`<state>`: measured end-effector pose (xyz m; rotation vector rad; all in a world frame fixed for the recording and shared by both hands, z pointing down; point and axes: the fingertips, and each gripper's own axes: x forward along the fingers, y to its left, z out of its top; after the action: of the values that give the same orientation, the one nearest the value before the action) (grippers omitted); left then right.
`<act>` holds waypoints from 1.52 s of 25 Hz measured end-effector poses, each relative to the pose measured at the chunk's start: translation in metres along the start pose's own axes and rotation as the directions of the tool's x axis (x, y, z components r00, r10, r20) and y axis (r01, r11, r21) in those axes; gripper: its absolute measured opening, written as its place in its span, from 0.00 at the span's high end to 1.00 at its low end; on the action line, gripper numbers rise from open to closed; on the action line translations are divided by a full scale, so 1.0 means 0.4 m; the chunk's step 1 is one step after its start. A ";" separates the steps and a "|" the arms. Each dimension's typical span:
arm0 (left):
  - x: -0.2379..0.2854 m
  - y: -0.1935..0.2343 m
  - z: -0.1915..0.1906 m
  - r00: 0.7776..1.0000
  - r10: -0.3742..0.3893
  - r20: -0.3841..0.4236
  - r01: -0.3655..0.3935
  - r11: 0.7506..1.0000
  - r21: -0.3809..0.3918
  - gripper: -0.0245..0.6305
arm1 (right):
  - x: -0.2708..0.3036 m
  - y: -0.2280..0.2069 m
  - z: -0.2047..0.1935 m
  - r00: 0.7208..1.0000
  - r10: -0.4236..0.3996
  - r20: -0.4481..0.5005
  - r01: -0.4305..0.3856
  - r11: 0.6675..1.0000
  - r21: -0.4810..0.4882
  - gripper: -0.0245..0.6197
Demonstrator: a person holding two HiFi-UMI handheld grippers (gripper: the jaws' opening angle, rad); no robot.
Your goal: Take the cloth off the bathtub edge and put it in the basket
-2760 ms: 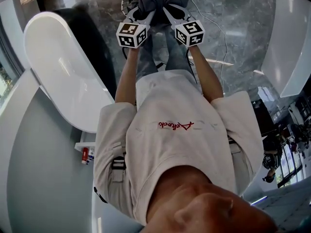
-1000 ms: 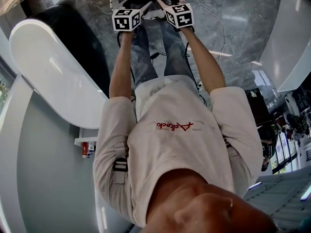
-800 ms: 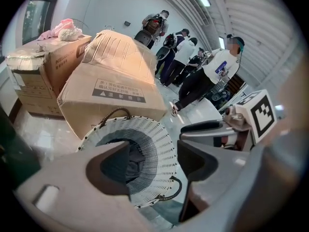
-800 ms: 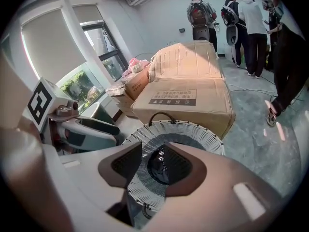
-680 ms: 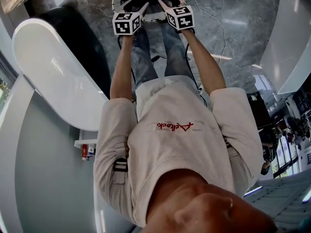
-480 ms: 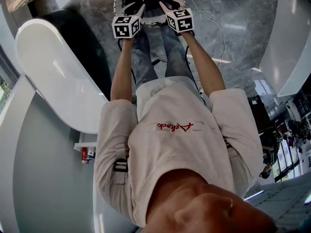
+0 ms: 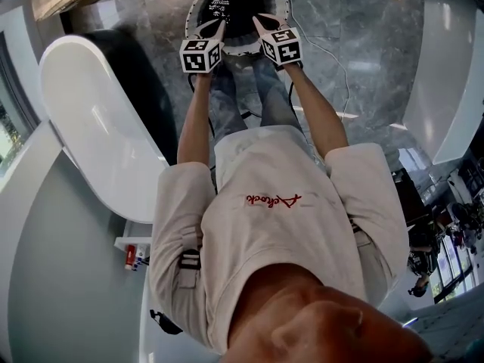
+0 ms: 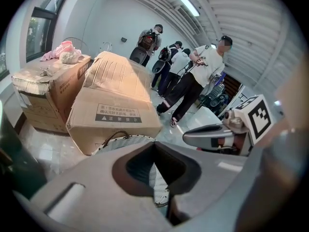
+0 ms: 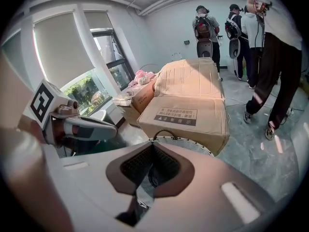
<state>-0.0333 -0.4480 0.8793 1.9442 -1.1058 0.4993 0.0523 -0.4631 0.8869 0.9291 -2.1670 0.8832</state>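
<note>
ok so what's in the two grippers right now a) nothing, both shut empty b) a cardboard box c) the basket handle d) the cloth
A: the left gripper and right gripper have both just closed, jaws together with nothing between them, only the basket showing beyond.

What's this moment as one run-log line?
left claw: just closed, empty | right claw: just closed, empty | cloth: in basket
</note>
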 end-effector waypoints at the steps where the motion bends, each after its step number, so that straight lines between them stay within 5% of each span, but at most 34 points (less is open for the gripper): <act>1: -0.007 -0.006 0.011 1.000 0.000 0.010 0.000 1.000 0.003 0.96 | -0.009 0.003 0.010 1.000 0.002 0.009 -0.002 1.000 0.000 0.95; 9: -0.094 -0.066 0.142 0.994 0.003 0.111 -0.018 0.990 0.140 0.96 | -0.105 0.006 0.139 0.987 -0.033 0.155 0.035 0.999 -0.010 0.95; 16: -0.213 -0.103 0.319 0.969 -0.001 0.249 -0.059 0.970 0.237 0.96 | -0.222 0.042 0.320 0.942 -0.036 0.334 0.069 0.994 -0.090 0.95; 38: -0.526 -0.248 0.781 0.828 -0.068 0.556 -0.192 0.898 0.395 0.96 | -0.562 0.141 0.747 0.766 0.005 0.642 0.182 0.957 -0.224 0.95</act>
<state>-0.0796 -0.5658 0.5110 2.5586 -1.5299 0.2135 0.0551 -0.5777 0.5268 1.3101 -2.6885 0.1920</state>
